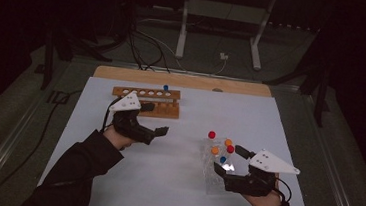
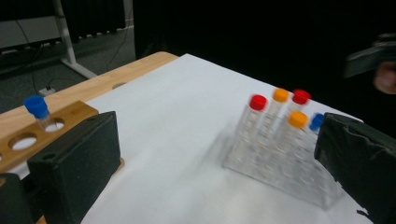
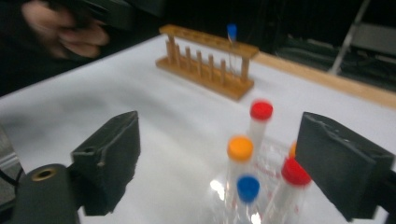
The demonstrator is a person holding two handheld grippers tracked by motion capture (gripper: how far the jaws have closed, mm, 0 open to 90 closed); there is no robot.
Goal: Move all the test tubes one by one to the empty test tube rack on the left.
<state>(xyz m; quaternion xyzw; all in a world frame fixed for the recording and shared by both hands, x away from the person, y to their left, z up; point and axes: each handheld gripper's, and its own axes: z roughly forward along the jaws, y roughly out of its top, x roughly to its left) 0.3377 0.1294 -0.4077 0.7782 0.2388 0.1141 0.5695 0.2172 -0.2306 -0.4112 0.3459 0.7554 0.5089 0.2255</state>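
- Left gripper, centre left of the high view: black body with a pale three-cornered top plate, jaws wide apart with nothing between them. The left gripper view shows its matte, blocky black pads with only bare cover between them.
- Right gripper, lower right of the high view: same build, jaws spread with no pad pressing on anything. In the right gripper view its pads flank the capped tubes from either side.
- Clear plastic tube rack, right of centre in the high view: glossy and see-through, standing on the white sheet just in front of the right gripper. It holds slim clear tubes with round caps, two red, two orange and one blue.
- Wooden tube rack, upper centre of the high view: light brown, long and narrow, with a row of round holes in the top bar and thin posts beneath. One blue-capped clear tube stands in a hole at its right end.
- White table cover: smooth and flat, with a strip of bare wooden tabletop along the far edge.
- Surroundings at the top of the high view: dark floor, loose cables and a pale metal frame.
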